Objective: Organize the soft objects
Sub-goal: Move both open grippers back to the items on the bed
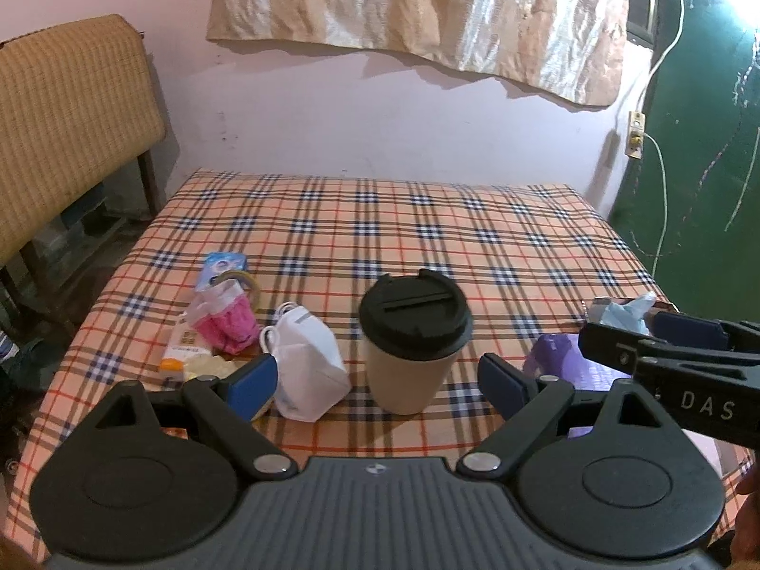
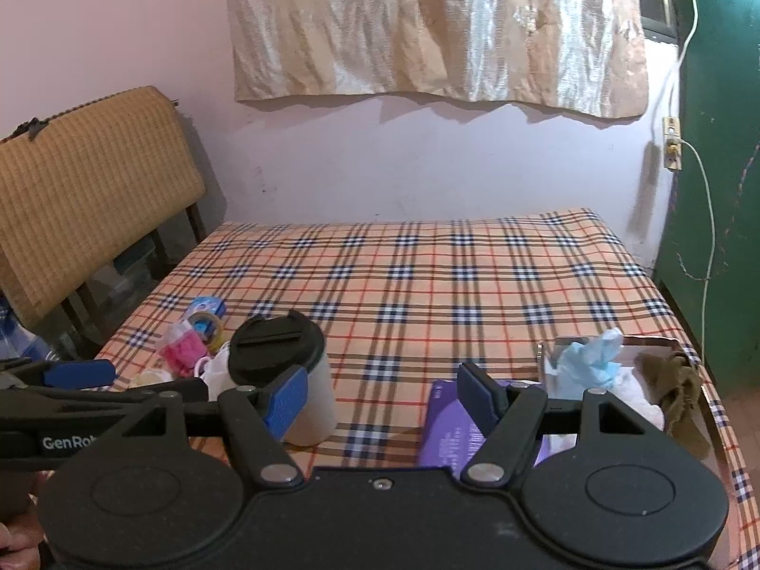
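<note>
Currently both grippers are hovering above a plaid-covered table (image 1: pixel 427 218), jaws standing wide and nothing between them.

Farthest left, a small clutter is sitting near the table's left edge: a blue-and-white packet (image 1: pixel 223 268), a tape roll (image 1: pixel 247 280) just behind a clear bag of pink fabric (image 1: pixel 228 323), and a flat orange-and-white packet (image 1: pixel 183 349) in front. Just beside these, a white folded face mask (image 1: pixel 304 361) is lying on its side, ear loops trailing toward the pink bag. It is looking light and floppy; pinching the thick folded body rather than a loop would probably be keeping it from swinging or slipping out. The pink bag should be crushing easily, and its plastic may be slippery.

The left gripper (image 1: pixel 377 380) is framing a lidded paper cup (image 1: pixel 411 346), which is standing upright and is rigid, so likely not a soft item.

Right of the cup, a purple packet (image 2: pixel 451 422) is lying flat under the right gripper (image 2: pixel 380 396). Farthest right, a tray (image 2: pixel 665 342) is already holding a crumpled blue cloth (image 2: pixel 589 361), something white and a brown rag (image 2: pixel 679 380), apparently the collecting place.
</note>
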{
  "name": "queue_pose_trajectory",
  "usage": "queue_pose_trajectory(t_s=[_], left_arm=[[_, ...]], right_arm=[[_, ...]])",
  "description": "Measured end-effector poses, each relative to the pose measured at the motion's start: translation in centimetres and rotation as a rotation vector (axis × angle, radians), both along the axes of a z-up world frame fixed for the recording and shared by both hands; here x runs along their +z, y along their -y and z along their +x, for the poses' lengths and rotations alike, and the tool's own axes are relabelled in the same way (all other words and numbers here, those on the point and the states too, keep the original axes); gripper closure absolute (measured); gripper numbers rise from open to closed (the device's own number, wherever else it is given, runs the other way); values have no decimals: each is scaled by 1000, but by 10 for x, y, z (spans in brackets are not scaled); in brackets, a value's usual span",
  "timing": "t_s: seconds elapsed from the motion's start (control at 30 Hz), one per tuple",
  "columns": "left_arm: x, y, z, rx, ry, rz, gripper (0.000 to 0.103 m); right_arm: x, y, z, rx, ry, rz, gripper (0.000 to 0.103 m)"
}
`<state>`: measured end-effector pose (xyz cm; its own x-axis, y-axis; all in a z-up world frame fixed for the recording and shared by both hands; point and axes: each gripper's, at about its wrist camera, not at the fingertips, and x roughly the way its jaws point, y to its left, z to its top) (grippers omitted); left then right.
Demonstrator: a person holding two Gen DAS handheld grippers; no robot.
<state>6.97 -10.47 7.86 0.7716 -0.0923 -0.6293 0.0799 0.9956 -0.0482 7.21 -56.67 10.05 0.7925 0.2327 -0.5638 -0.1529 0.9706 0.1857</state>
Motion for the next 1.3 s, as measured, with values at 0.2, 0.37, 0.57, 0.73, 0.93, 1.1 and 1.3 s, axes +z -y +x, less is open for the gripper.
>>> queue_pose_trajectory(t_s=[0.2, 0.37, 0.57, 0.73, 0.93, 1.1, 1.3], left_arm=[[-1, -17, -3, 32, -3, -8, 9], [-1, -29, -5, 60, -7, -15, 9], [-2, -47, -5, 92, -11, -17, 9], [-4, -60, -6, 116, -17, -20, 9], [-7, -74, -8, 141, -24, -23, 9], [-13, -85, -8, 156, -32, -31, 9], [-27, -104, -7, 189, -43, -46, 9]], right_arm=[[-1, -18, 2, 32, -5, -9, 21], [-1, -34, 5, 60, -8, -16, 21], [-3, -52, 9, 93, -16, -17, 21], [-5, -66, 11, 118, -22, -21, 21], [-9, -80, 15, 145, -30, -22, 21], [-14, -90, 17, 170, -41, -16, 21], [-20, -94, 18, 183, -44, 9, 21]])
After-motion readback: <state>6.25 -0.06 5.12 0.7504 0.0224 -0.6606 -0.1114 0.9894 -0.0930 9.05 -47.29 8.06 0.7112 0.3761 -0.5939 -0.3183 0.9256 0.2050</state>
